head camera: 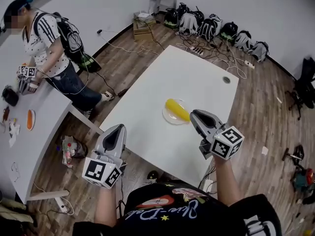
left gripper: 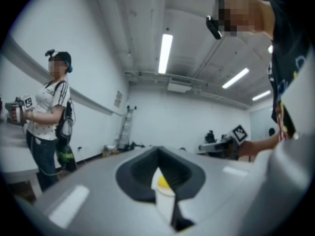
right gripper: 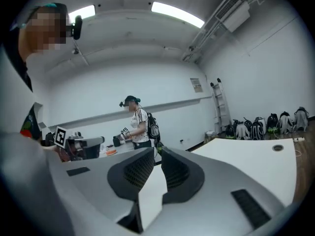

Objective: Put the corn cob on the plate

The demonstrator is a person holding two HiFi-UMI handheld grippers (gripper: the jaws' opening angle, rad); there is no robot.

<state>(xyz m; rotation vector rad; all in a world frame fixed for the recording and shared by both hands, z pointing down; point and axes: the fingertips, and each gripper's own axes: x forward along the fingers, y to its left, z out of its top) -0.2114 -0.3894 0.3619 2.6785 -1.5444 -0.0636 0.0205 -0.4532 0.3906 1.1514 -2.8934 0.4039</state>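
The yellow corn cob [head camera: 176,109] lies on a clear plate [head camera: 169,117] near the middle of the white table [head camera: 197,73]. My right gripper [head camera: 193,113] hangs just right of the cob, lifted off the table. Its jaws stand only a narrow slit apart with nothing between them [right gripper: 156,151]. My left gripper [head camera: 119,127] hovers at the table's near left edge, well away from the plate. In the left gripper view its jaws [left gripper: 158,150] meet at the tips, empty. A bit of the yellow cob [left gripper: 162,183] shows through the gap behind the tips.
Another person [head camera: 47,48] stands at a second white table [head camera: 29,151] on the left, holding grippers. Backpacks [head camera: 216,28] line the far wall, with cables [head camera: 216,53] on the wood floor. A cable hole [head camera: 226,79] sits near the table's far right corner.
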